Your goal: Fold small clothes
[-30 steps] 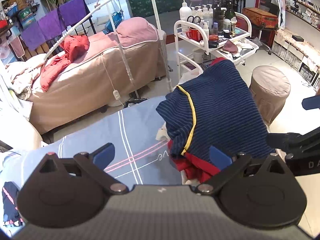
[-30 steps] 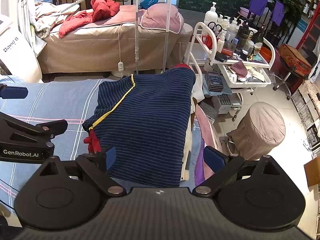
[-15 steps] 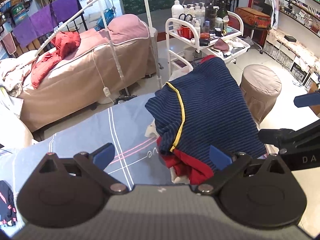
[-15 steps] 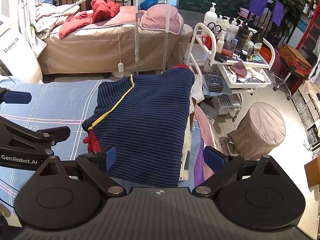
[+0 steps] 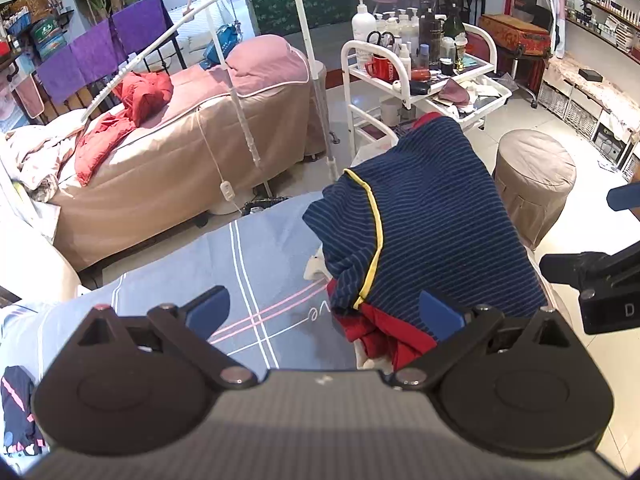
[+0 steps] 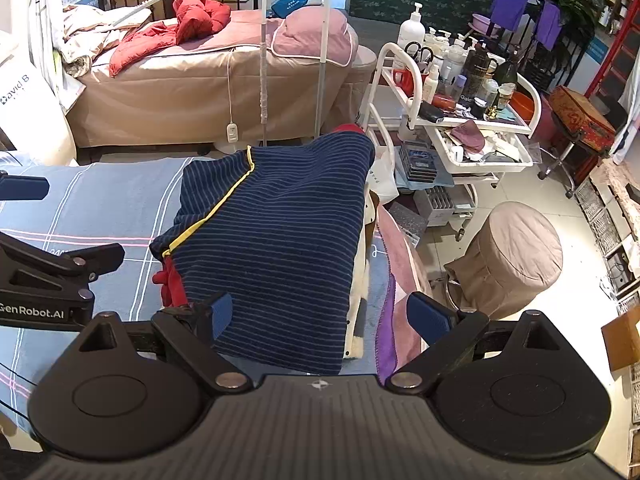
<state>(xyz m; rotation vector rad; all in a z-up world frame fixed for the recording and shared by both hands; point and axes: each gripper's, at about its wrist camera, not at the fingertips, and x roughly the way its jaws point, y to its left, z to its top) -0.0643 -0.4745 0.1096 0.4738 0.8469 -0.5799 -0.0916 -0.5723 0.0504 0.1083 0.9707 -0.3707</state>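
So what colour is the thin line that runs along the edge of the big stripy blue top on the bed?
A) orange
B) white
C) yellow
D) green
C: a yellow line runs along the left edge of the stripy blue top in the right view, and the left view shows the same yellow edge.

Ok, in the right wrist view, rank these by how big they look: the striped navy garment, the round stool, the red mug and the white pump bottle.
1. Striped navy garment, by far the largest, though nearest the camera.
2. Round stool.
3. White pump bottle and red mug: both small and far away; the bottle looks slightly taller, too close to rank.
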